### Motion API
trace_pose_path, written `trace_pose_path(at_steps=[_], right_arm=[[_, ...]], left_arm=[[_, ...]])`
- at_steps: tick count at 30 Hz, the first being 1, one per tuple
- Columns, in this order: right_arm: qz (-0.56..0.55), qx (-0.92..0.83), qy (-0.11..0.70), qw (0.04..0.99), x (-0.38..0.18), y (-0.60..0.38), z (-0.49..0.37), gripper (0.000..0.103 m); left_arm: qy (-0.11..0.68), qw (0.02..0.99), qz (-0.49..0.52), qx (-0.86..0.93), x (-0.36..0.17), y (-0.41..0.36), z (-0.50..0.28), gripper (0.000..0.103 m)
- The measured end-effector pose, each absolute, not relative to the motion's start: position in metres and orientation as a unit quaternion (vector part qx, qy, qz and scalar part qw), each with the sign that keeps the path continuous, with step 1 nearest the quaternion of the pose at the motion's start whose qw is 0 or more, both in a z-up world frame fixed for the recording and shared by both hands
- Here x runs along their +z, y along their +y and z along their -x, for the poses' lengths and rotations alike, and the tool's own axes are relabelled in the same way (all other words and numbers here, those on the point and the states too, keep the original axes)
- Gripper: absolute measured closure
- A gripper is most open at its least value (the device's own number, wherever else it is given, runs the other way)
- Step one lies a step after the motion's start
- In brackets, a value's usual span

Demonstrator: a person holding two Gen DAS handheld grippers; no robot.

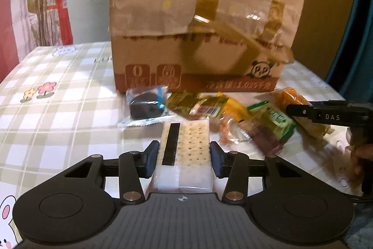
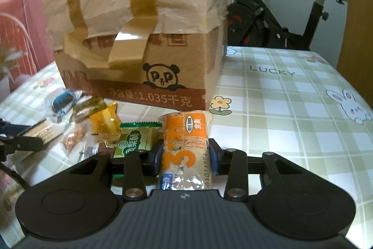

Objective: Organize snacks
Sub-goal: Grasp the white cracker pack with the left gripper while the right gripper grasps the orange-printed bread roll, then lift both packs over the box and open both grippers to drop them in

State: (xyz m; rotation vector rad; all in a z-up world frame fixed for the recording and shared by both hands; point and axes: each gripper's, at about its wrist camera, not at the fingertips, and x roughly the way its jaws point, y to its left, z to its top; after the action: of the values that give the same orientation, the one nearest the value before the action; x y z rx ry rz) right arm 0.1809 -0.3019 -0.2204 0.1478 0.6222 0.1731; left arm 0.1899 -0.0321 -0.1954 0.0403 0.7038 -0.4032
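The left gripper (image 1: 184,155) has its jaws clenched on a clear-wrapped pack of pale dotted crackers with a black stripe (image 1: 185,146), blue pads pressing its two long sides; the pack's long axis runs straight ahead along the fingers, toward the taped brown cardboard box with a panda print (image 1: 200,22) standing at the far side of the green-checked table (image 1: 58,95). The right gripper (image 2: 185,155) likewise grasps an orange-and-white wrapped snack bar (image 2: 185,139), gripped across its width, its length also pointing at the box. Between the two held packs, loose on the table, lie the remaining snacks: a dark round biscuit in a blue-edged clear wrapper (image 1: 145,106), an olive-green packet (image 1: 198,104), a yellow-orange packet (image 2: 105,123), a green packet with white script (image 2: 134,139) just beside the right jaws, and a small bag of nuts (image 2: 73,140). Both packs seem ready to be lifted; the box lies directly ahead of each, though its taped flap looks closed from here.
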Motion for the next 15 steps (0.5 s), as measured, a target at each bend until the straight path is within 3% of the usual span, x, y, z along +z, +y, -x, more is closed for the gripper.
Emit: trace_pose_path(at_steps=[15], right_arm=[[-0.059, 0.128, 0.245, 0.959, -0.179, -0.297, -0.138, 0.063]], left_arm=[[0.291, 0.935, 0.029, -0.202, -0.157, -0.016, -0.176, 0.055]])
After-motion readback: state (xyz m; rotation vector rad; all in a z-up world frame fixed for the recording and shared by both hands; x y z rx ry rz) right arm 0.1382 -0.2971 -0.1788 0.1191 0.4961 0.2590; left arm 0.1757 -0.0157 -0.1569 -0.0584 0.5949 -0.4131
